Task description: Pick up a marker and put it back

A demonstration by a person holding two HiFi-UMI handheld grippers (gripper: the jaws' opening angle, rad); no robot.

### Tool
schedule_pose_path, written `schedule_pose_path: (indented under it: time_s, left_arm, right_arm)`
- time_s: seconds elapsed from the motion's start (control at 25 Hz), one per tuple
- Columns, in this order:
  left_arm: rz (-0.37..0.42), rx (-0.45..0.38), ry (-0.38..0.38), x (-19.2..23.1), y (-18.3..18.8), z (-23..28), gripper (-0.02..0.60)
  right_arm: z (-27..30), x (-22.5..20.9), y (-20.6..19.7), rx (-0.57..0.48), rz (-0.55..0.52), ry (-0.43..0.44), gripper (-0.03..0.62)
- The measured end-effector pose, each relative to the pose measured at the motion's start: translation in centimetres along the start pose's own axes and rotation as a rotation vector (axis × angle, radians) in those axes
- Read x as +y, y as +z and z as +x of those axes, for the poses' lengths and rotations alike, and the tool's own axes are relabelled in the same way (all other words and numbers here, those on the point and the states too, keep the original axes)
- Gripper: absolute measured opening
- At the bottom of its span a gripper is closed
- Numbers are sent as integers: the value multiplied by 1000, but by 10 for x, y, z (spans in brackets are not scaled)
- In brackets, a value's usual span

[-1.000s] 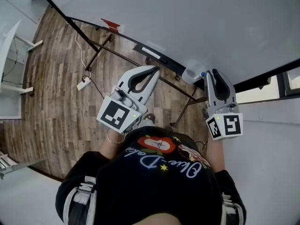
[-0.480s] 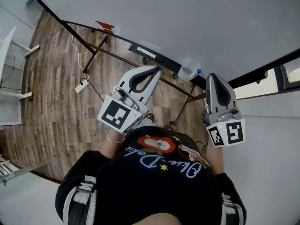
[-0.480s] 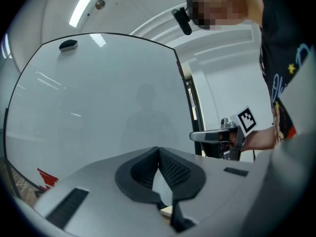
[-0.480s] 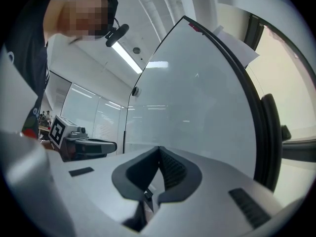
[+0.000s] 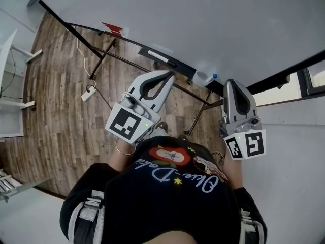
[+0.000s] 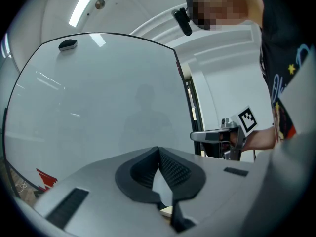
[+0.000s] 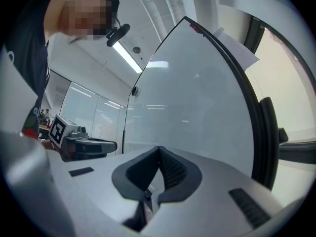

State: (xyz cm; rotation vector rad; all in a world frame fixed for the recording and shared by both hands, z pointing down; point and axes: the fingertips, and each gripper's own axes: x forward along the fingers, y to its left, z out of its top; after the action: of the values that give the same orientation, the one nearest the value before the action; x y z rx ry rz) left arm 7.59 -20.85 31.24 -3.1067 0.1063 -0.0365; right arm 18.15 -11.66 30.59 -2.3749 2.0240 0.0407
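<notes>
A white marker with a blue cap (image 5: 207, 78) lies on the whiteboard's ledge (image 5: 177, 65). Just right of it and apart from it, my right gripper (image 5: 229, 82) is shut with nothing between its pads (image 7: 159, 149). My left gripper (image 5: 170, 74) hangs in front of the ledge's middle, also shut and empty (image 6: 159, 149). Each gripper view looks along closed jaws at the whiteboard (image 6: 98, 107) (image 7: 187, 98).
A long black object (image 5: 162, 57) lies on the ledge and a red piece (image 5: 112, 29) sits further left. The board's stand legs (image 5: 101, 60) cross over the wooden floor, where a power strip (image 5: 88, 92) lies. A window frame (image 5: 310, 85) is at the right.
The right gripper's jaws were open at the marker's capped end one second ago; they have closed empty and drawn slightly away. The marker stays on the ledge. The left gripper has barely moved.
</notes>
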Motion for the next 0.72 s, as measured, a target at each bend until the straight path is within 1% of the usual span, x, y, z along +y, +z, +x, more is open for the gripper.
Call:
schedule_pose_path:
  time_s: [0.2, 0.36, 0.4, 0.72]
  left_arm:
    - [3, 0, -3, -1, 1, -1, 3]
    - [0, 1, -3, -1, 1, -1, 3]
    - [-1, 1, -3, -1, 1, -1, 3]
    - [2, 3, -7, -2, 0, 0, 3]
  right_arm:
    - [0, 0, 1, 3, -1, 1, 0]
    - [-1, 2, -1, -2, 76, 29, 0]
    - [-1, 3, -1, 2, 80, 31, 0]
    - [-1, 5, -2, 7, 70, 41, 0]
